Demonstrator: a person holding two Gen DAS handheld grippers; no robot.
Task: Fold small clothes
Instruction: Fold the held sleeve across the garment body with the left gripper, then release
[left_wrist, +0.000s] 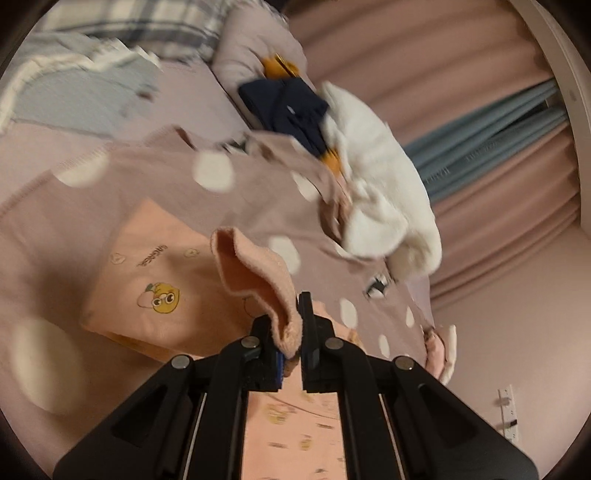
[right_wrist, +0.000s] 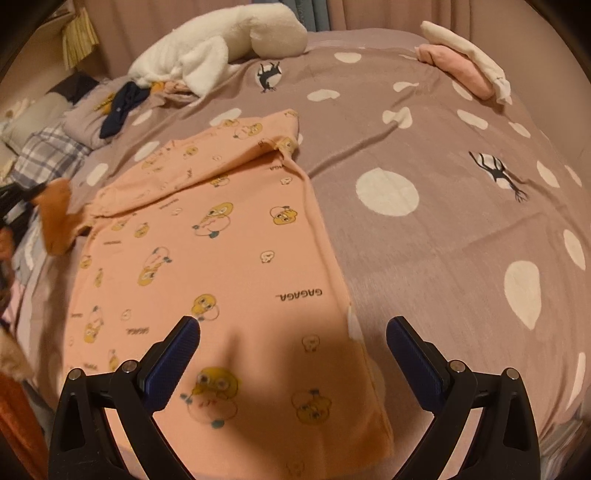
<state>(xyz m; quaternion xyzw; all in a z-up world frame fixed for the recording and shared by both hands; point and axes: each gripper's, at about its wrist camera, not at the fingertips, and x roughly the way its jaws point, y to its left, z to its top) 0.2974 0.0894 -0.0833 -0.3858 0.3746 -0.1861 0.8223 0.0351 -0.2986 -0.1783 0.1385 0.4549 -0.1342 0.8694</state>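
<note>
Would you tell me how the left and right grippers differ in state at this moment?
The left gripper is shut on the peach shirt's cuff, lifting it; the right gripper is open and holds nothing. The left sits at the garment's sleeve end, while the right hovers over the shirt's flat body. Both have black frames and blue pads.

bare dotted bedspread (right_wrist: 443, 229) right of the peach shirt (right_wrist: 229, 258), white plush (right_wrist: 221, 44) and folded pile (right_wrist: 465, 70) beyond it
</note>
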